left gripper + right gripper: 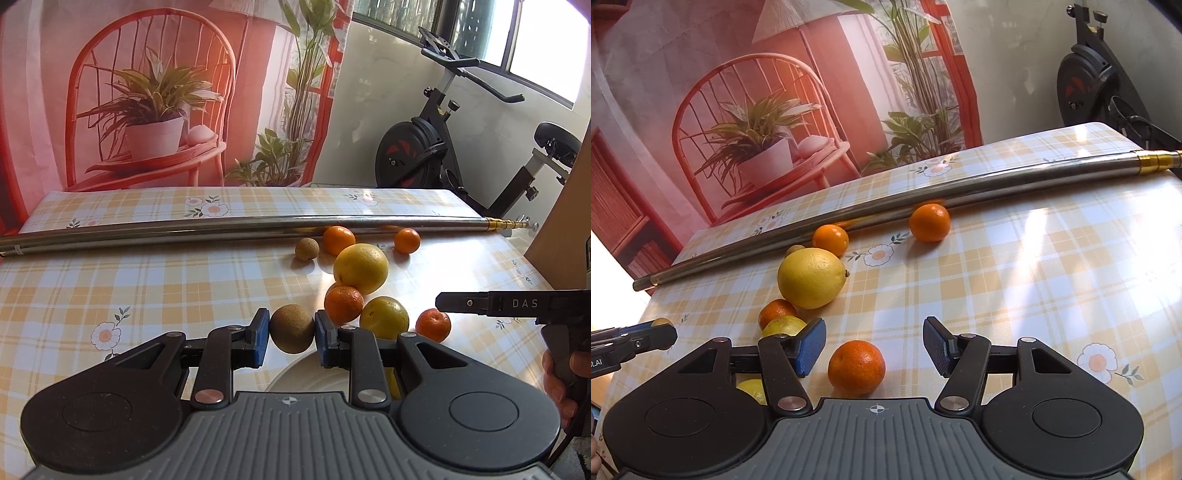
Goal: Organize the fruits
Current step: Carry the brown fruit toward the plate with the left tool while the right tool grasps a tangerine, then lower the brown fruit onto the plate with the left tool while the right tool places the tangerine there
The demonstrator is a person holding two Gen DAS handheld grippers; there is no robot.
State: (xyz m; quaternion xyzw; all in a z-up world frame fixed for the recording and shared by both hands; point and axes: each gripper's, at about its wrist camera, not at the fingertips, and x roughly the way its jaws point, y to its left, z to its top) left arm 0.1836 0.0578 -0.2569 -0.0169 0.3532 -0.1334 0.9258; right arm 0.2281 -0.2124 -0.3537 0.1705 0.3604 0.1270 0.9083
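A brown round fruit [291,328] is pinched between the blue pads [260,334] of the left tongs [290,332], both pads pressed against its sides. Just below the held fruit, under the left tongs, the rim of a white plate [295,373] is seen, and a bit of yellow fruit [393,384] shows beside the tongs' right linkage.

The right tongs [873,345] are spread, their pads clear of a mandarin [857,367] that lies on the desk [1015,295] between them, nearer the left pad [812,345]. No contact with that mandarin is seen.

Just ahead and to the right of the left tongs, a second mandarin [343,303] and a yellow-green citrus [384,317] are found touching each other. Behind them a large lemon [361,268] is set against the second mandarin. Farther out, a small brown fruit [306,250] and two more mandarins [339,240] [407,240] are lined up near a long metal pole [221,229] laid across the desk; the left one is just beside the pole, whether touching cannot be told.

The desk is covered with a yellow plaid cloth printed with daisies. To the right of the left tongs, a hand [561,380] is seen on the handle of the right tongs. Beyond the desk a printed backdrop [147,92] of a chair and potted plants is hung, and an exercise bike [443,147] stands at the far right.
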